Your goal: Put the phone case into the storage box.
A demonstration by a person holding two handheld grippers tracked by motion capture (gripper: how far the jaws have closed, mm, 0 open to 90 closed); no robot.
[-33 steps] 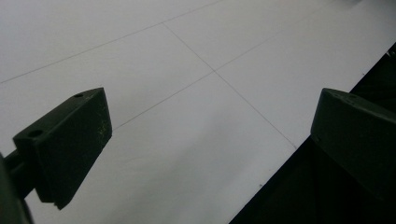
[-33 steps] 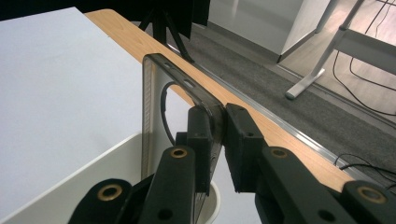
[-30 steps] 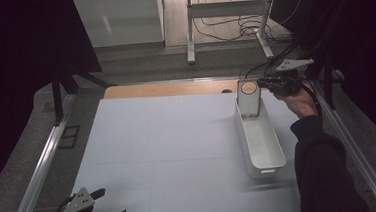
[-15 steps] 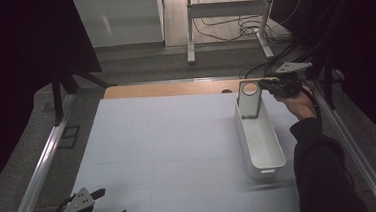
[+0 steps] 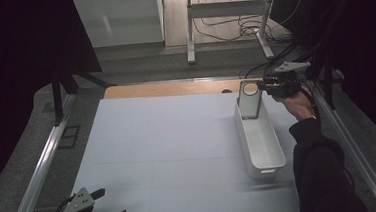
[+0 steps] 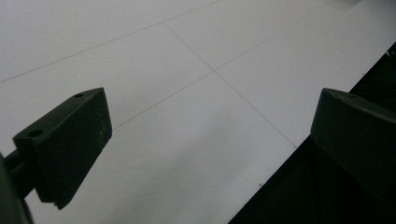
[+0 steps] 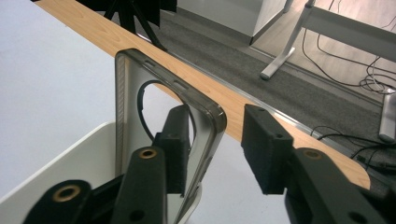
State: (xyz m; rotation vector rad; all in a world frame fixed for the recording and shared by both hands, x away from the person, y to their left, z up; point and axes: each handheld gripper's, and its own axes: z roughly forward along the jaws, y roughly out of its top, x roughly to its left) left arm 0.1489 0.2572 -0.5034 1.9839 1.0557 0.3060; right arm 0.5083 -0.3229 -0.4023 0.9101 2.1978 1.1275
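Right gripper releasing a phone case stood on end in the white bin

The right gripper [image 7: 212, 149] has just been opening: its jaws now stand spread, with the upper edge of the smoky clear phone case [image 7: 154, 121] between them, the left pad close against it and the right pad clear. The case stands upright, leaning at the far end of the white bin [image 5: 258, 141], near the wooden table edge [image 5: 170, 89]. Judged step: let go and withdraw. Open fully before lifting, then back straight out so neither pad drags the case over. The left gripper [image 5: 102, 208] rests at the near-left corner of the white mat [image 5: 168, 137], jaws spread and empty.
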